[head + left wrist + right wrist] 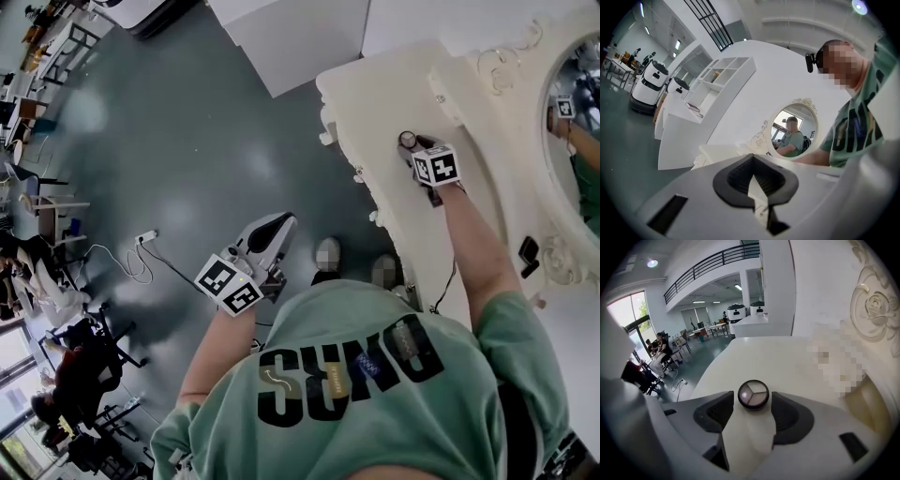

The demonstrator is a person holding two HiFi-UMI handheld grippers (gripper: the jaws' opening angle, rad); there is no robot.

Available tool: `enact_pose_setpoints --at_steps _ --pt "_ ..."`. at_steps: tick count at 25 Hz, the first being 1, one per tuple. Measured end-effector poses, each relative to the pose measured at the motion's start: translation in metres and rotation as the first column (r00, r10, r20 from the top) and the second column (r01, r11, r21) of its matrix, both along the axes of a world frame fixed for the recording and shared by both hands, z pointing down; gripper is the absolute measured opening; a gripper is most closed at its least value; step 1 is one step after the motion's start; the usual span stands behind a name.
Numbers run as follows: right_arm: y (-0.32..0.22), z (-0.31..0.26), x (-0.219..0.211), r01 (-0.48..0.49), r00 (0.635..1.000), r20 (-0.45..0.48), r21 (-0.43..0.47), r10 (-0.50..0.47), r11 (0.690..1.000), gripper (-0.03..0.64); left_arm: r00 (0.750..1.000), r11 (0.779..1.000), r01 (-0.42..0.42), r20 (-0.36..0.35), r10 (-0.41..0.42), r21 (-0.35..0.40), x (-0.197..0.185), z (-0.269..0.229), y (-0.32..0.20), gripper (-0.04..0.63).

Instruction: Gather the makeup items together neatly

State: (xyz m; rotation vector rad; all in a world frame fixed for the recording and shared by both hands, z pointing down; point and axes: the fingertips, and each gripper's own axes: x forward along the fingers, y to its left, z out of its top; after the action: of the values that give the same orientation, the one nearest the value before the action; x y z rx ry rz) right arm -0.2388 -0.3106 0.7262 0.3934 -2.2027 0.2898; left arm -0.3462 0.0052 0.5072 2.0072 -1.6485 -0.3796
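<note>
A round eyeshadow compact with three pale shades lies flat on the cream dressing table. My right gripper points steeply down at it. The compact sits between the two dark pads with a thin gap on each side, so the jaws are open around it. The head view shows that compact just beyond my right gripper, near the table's left part. My left gripper hangs over the grey floor, left of the table, well away from it. Its pads meet at the tip with nothing between them.
An ornate oval mirror stands along the table's right side. A small dark thing lies by the mirror frame. A socket strip with a cable lies on the floor. White counters and shelves stand farther off.
</note>
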Motion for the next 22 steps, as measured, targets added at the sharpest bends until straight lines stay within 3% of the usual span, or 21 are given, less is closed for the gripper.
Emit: enact_pose_setpoints --at_steps 6,12,14,16,18,22 --pt "0.019 -0.088 0.015 0.004 0.982 0.191 0.060 -0.015 0.998 0.245 0.997 0.997 -0.077 0.030 0.076 0.027 0.027 -0.017 -0.017 0.002" --pt "0.039 -0.192 0.102 0.001 0.936 0.350 0.123 -0.044 0.992 0.262 0.971 0.967 -0.237 0.057 0.232 0.091 0.093 -0.047 -0.063 0.002" --pt "0.037 -0.214 0.149 -0.022 0.928 0.372 0.137 -0.031 0.990 0.272 0.951 0.945 -0.307 0.064 0.302 0.115 0.126 -0.057 -0.085 0.002" --pt "0.034 -0.226 0.205 -0.071 0.931 0.366 0.157 0.009 0.985 0.280 0.918 0.908 -0.397 0.069 0.391 0.136 0.163 -0.065 -0.109 0.002" --pt "0.031 -0.230 0.263 -0.119 0.938 0.343 0.175 0.053 0.977 0.289 0.880 0.868 -0.475 0.074 0.469 0.147 0.202 -0.071 -0.131 0.002" --pt "0.037 -0.224 0.359 -0.146 0.958 0.271 0.179 0.094 0.973 0.309 0.826 0.814 -0.563 0.070 0.559 0.144 0.278 -0.077 -0.153 0.002"
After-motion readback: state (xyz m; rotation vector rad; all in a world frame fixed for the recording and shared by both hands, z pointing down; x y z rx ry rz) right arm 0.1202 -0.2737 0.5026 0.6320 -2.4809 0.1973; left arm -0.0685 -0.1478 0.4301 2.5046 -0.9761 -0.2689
